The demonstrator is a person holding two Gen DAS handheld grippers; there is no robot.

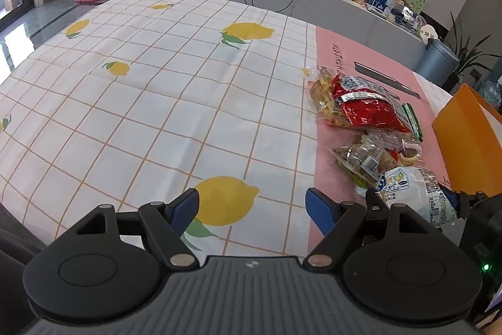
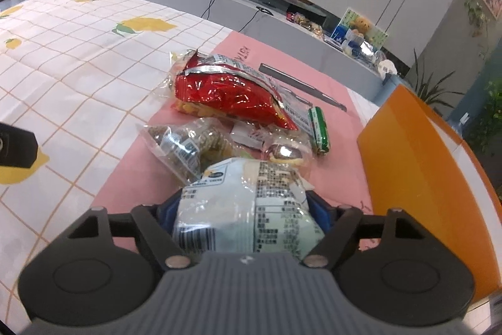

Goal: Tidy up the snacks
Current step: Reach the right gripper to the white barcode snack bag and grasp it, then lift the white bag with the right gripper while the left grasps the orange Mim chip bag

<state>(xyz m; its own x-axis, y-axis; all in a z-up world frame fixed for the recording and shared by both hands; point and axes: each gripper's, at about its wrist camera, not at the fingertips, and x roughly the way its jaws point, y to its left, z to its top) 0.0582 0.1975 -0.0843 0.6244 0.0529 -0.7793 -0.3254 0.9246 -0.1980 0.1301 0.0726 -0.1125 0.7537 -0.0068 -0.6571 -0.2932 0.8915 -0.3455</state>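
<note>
Several snack packs lie on a pink mat (image 2: 131,175): a red foil bag (image 2: 229,93), a clear bag of brown snacks (image 2: 185,143), a green wrapped bar (image 2: 319,129) and small wrapped sweets (image 2: 282,151). My right gripper (image 2: 243,206) is shut on a pale white-and-blue snack bag (image 2: 248,203), held just above the mat. The same bag shows in the left wrist view (image 1: 417,193) between the right gripper's fingers. My left gripper (image 1: 252,208) is open and empty over the lemon-print cloth, left of the snacks. The red bag (image 1: 370,105) also shows there.
An orange box (image 2: 417,165) stands at the right of the mat, its wall close to my right gripper. A grey flat tool (image 2: 301,87) lies behind the snacks. The lemon-print tablecloth (image 1: 141,102) covers the table to the left. A low TV shelf with clutter runs along the far wall.
</note>
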